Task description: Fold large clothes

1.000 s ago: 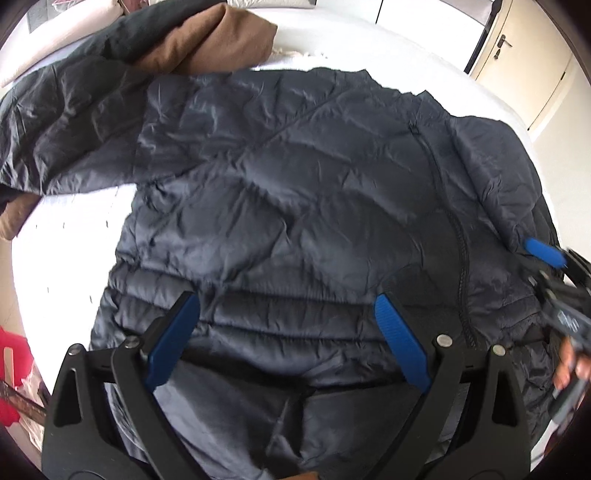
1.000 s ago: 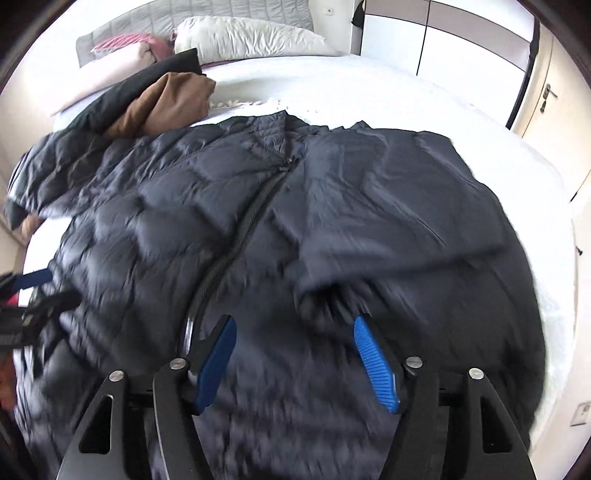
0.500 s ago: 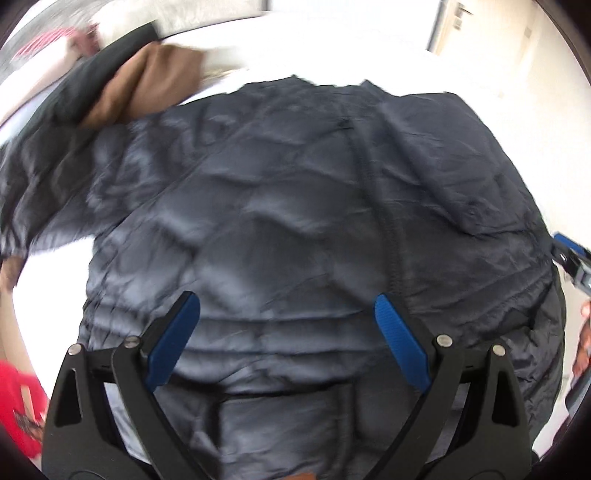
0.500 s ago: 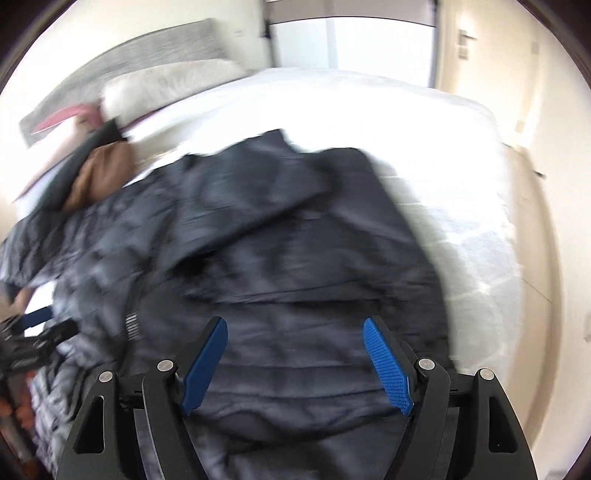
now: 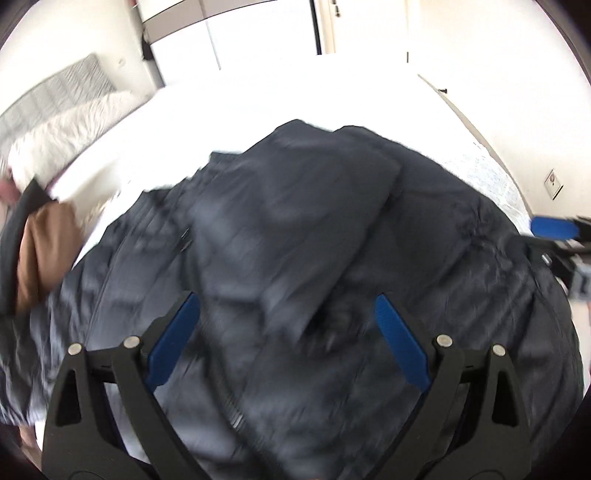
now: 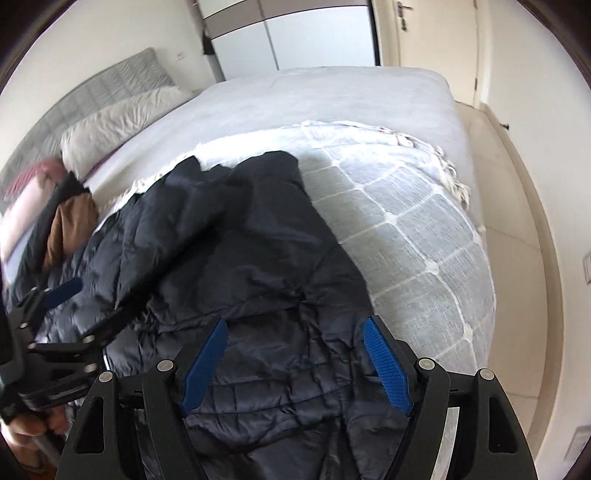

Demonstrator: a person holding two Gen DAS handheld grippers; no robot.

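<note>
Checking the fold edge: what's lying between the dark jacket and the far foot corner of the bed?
Only the pale checked blanket over the bed; nothing else sits beside the jacket there, clearest in the right wrist view.

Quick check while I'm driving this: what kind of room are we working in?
Most likely a bedroom: a wide bed with a white checked blanket, a grey padded headboard behind a pale rumpled pillow, and tall white wardrobe doors. The dark quilted jacket lies on the bed.

Bare checked blanket (image 6: 424, 236) right of the dark puffer jacket (image 6: 236, 258) gives free room. Left side blocked: brown garment (image 6: 68, 225), pillows (image 6: 122, 118) by headboard.
</note>
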